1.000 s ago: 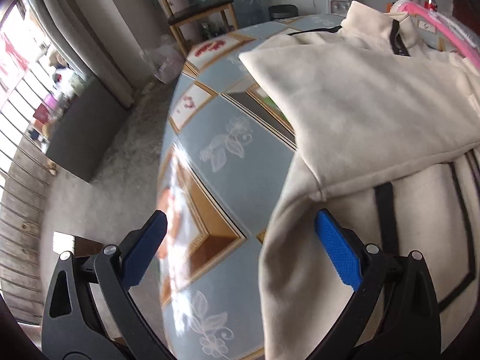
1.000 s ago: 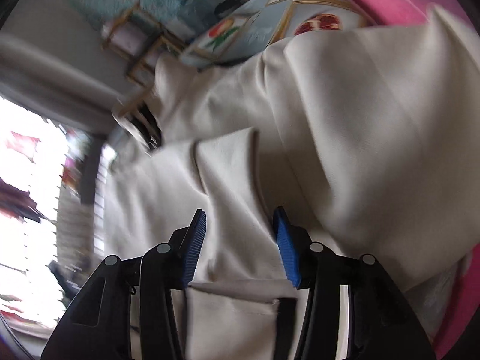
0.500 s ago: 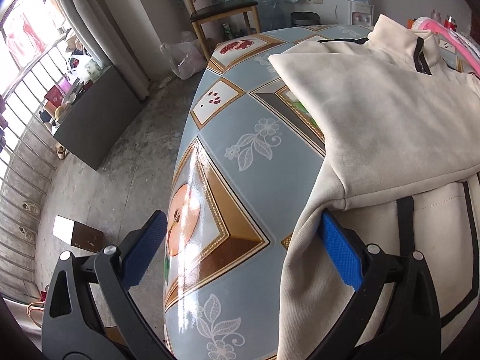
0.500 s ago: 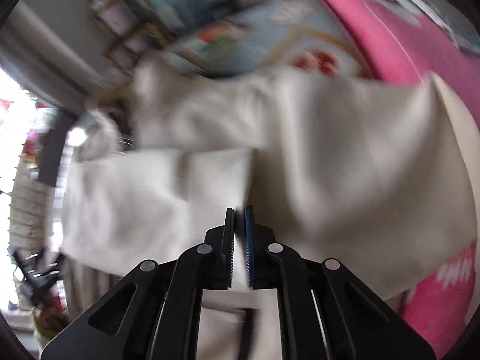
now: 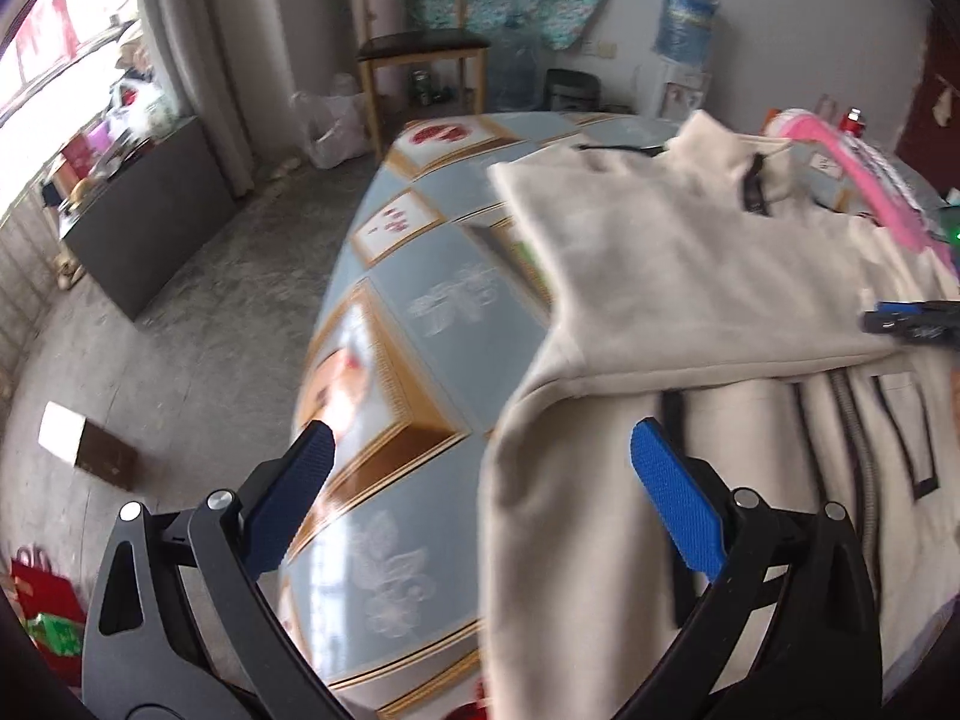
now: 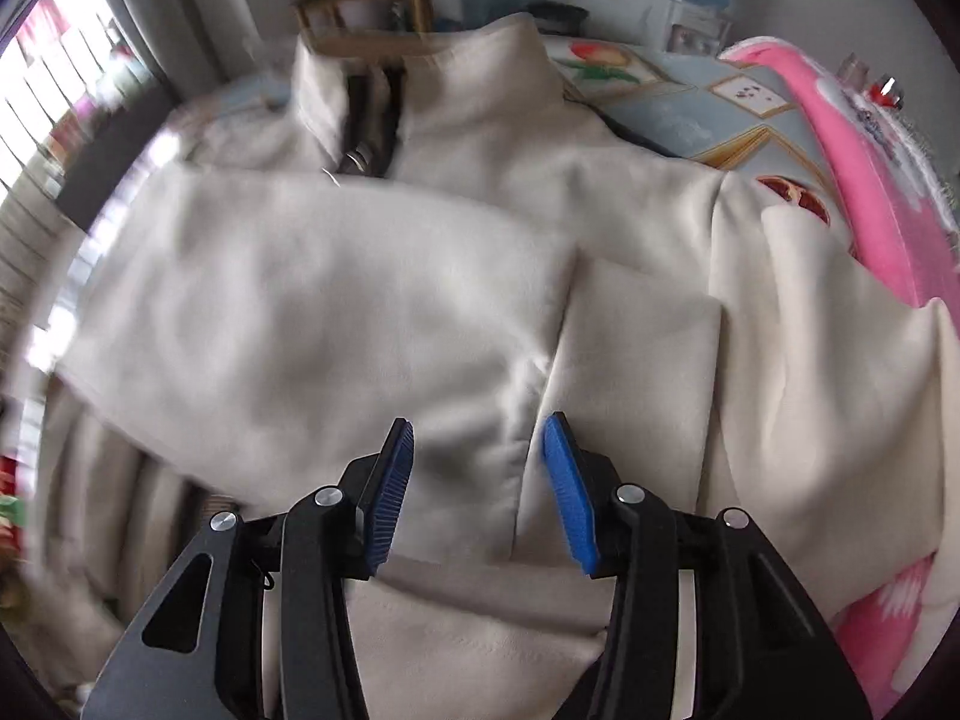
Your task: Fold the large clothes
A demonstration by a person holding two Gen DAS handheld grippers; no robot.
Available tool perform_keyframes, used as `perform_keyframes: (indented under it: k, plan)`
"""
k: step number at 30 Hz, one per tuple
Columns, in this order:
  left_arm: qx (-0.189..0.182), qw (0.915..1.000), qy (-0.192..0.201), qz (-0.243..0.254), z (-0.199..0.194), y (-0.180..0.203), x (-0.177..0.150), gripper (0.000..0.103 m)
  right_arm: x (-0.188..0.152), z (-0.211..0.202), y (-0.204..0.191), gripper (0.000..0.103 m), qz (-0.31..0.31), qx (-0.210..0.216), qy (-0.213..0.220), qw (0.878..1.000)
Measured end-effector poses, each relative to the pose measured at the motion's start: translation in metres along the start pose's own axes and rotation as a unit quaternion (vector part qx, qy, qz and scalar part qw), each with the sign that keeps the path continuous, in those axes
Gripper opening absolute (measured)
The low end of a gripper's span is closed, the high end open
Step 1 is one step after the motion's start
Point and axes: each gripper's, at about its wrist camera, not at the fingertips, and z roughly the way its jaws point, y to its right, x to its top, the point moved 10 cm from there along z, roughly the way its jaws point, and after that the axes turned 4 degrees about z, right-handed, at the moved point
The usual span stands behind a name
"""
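A cream zip-up jacket [image 5: 672,264] with black trim lies spread on the patterned table [image 5: 456,324], both sleeves folded across its chest. It also fills the right wrist view [image 6: 336,312], collar at the top. My left gripper [image 5: 480,468] is open and empty, held above the jacket's left edge near the table's corner. My right gripper [image 6: 477,450] is open and empty just above the folded sleeves where their cuffs meet. The right gripper's tips show in the left wrist view [image 5: 900,321] at the far right.
A pink blanket [image 6: 864,192] lies on the table to the right of the jacket. A wooden chair [image 5: 414,42], a water bottle and a dark cabinet [image 5: 144,210] stand on the floor beyond the table. A small box [image 5: 84,450] lies on the floor.
My right gripper shut on the sleeve, carried it across the chest, then opened and let it go. The left gripper stayed open and drew back and up a little.
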Motion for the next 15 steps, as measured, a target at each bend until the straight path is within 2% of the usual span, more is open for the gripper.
perform_keyframes:
  k: [5, 8, 12, 15]
  plan:
    - [-0.028, 0.9985, 0.026, 0.038, 0.002, 0.042, 0.042, 0.096, -0.001, -0.041, 0.009, 0.046, 0.04, 0.028, 0.02, 0.999]
    - [-0.052, 0.9972, 0.011, 0.052, 0.02, 0.069, 0.058, 0.096, -0.014, -0.069, 0.035, 0.058, 0.069, 0.027, 0.034, 0.997]
    - [-0.052, 0.9965, -0.021, 0.063, 0.058, 0.092, 0.063, 0.096, -0.035, -0.102, 0.098, 0.061, 0.093, -0.033, 0.054, 0.994]
    - [-0.04, 0.9959, -0.04, 0.071, 0.079, 0.098, 0.059, 0.096, -0.051, -0.125, 0.16, 0.061, 0.137, -0.075, 0.058, 0.986]
